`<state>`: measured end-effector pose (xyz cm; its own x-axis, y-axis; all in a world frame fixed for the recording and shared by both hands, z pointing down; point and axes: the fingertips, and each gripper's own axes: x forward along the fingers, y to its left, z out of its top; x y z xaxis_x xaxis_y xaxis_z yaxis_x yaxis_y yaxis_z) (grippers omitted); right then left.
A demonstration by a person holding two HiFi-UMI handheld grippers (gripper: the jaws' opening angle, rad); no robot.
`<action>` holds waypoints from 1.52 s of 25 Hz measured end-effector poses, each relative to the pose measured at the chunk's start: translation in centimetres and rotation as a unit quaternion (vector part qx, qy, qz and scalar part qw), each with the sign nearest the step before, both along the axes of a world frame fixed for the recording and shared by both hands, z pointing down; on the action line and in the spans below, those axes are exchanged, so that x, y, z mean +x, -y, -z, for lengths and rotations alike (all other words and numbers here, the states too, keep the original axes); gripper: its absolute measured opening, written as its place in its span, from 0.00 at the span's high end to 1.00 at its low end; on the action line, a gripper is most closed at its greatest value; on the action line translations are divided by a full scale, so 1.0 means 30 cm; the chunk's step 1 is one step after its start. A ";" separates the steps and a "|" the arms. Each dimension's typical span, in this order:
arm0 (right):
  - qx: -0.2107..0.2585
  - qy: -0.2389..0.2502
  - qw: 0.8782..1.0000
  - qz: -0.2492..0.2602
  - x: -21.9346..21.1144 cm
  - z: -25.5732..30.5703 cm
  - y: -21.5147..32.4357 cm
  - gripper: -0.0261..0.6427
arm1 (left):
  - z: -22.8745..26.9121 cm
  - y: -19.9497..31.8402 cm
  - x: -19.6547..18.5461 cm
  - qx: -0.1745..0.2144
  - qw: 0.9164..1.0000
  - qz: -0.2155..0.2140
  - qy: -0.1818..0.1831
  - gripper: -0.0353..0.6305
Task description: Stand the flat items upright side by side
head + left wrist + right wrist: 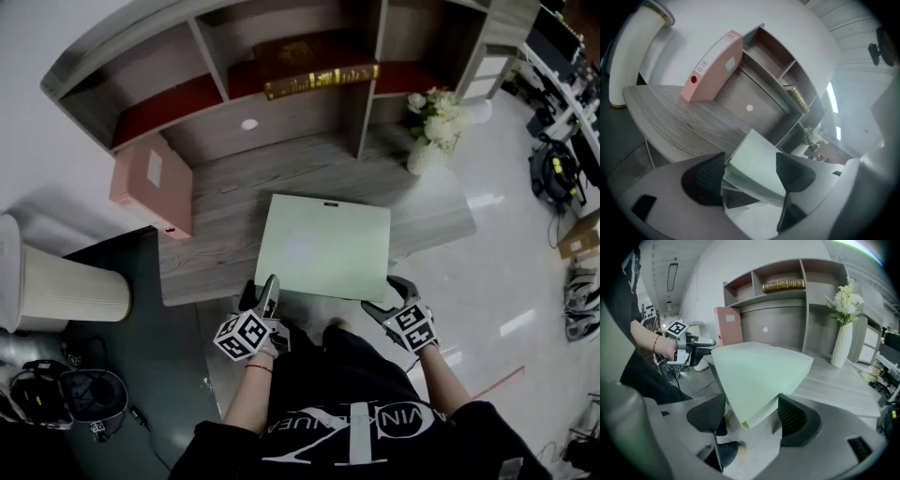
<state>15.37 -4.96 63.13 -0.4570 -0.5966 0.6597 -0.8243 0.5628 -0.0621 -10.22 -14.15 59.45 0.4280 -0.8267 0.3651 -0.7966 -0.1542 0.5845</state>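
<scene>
Looking down from the head view, a pale green folder [323,246] lies flat on a grey wood-grain desk [216,234], its near edge hanging past the desk's front. The left gripper [261,291] sits at the folder's near left corner and the right gripper [389,298] at its near right corner, so the folder stretches away ahead of both. It is square, thin and smooth, with a matt surface. Well beyond the left gripper, a pink file box [150,183] stands upright against the shelf unit.

From the left gripper view, the jaws stand wide apart with the folder's corner between them. The corner fills most of the gap and lies close to both dark ribbed pads, though no squeeze shows. The folder's edge looks layered, like stacked sheets. The pink box stands far ahead and to the left of the jaws.

From the right gripper view, the jaws are also spread wide. The folder's other near corner pokes between them, close to the right pad with a clear gap to the left one. A white vase [841,350] of pale flowers stands ahead and to the right.
</scene>
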 end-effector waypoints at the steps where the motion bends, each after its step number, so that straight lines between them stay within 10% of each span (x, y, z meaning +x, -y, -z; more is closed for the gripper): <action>1: 0.001 -0.001 1.000 0.002 0.001 -0.001 0.005 0.43 | -0.012 -0.015 0.001 -0.009 1.000 0.012 0.008 0.46; 4: 0.002 -0.002 1.000 0.007 -0.001 -0.001 0.013 0.42 | -0.051 -0.069 0.018 -0.045 0.998 0.044 0.021 0.46; 9: 0.003 0.001 1.000 0.008 -0.002 -0.001 0.014 0.42 | -0.126 -0.125 0.155 -0.104 0.990 0.027 -0.086 0.41; 27: 0.037 -0.009 0.999 -0.027 0.033 0.078 0.027 0.35 | -0.187 -0.040 0.399 -0.108 0.928 0.027 -0.356 0.34; 38: 0.062 -0.030 0.996 0.055 -0.049 0.133 0.032 0.31 | -0.200 -0.060 0.423 -0.140 0.904 0.047 -0.401 0.45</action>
